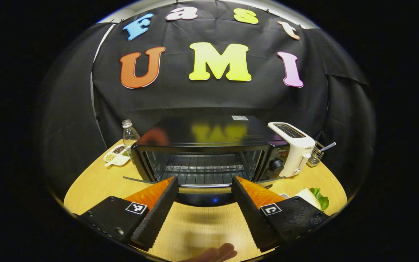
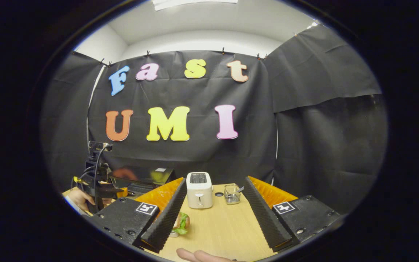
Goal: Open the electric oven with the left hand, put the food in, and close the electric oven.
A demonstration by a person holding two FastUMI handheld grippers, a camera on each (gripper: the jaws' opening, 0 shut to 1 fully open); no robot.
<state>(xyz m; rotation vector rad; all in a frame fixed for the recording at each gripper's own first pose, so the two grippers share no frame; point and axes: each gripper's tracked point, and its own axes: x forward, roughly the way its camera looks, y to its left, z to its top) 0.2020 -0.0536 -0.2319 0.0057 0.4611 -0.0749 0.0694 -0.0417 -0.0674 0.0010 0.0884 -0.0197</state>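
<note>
Left gripper view close on the open oven (image 1: 206, 160); right gripper view farther back (sharing toaster (image 2: 199, 190), bench (image 2: 224, 225)).

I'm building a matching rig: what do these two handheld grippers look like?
Both the left gripper and right gripper have two wedge-shaped fingers with ribbed inner faces on black bolted blocks bearing square black-and-white tags. From the right gripper view, black cables rise from the left one.

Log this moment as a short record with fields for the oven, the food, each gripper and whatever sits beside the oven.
oven: electric oven, door down, wire rack visible inside
food: sandwich with lettuce on the table, not yet in the oven
left gripper: open, empty, facing the oven mouth
right gripper: open, empty, sandwich near its left finger
oven's right: toaster, wire basket
oven's left: bottle, divided dish
</note>
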